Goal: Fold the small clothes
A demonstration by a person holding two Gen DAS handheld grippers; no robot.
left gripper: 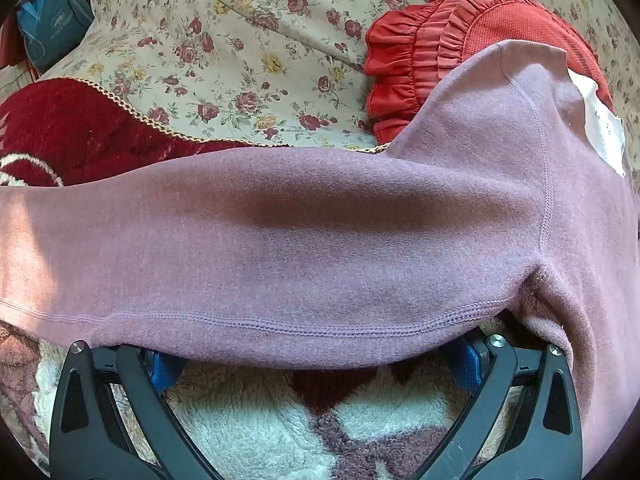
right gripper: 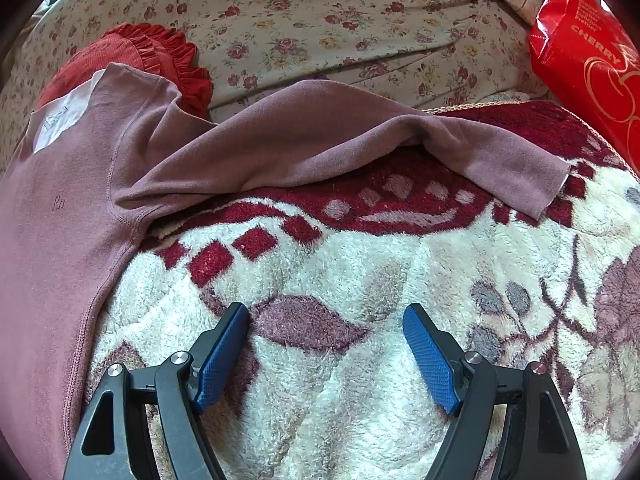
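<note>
Both claws tilt steeply downward with jaws spread wide, gripping nothing: the left claw (left gripper: 320, 364) at a sleeve's hem of the mauve fleece long-sleeved top (left gripper: 320, 232), spread flat on the plush red-and-cream patterned blanket (right gripper: 360, 272); the right claw (right gripper: 326, 356) above bare blanket. A red glossy packet (right gripper: 592, 68) reads "CHERRY".

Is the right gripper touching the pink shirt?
Apart. The right wrist view shows the right gripper open over bare blanket, with the pink shirt off to the left.
</note>
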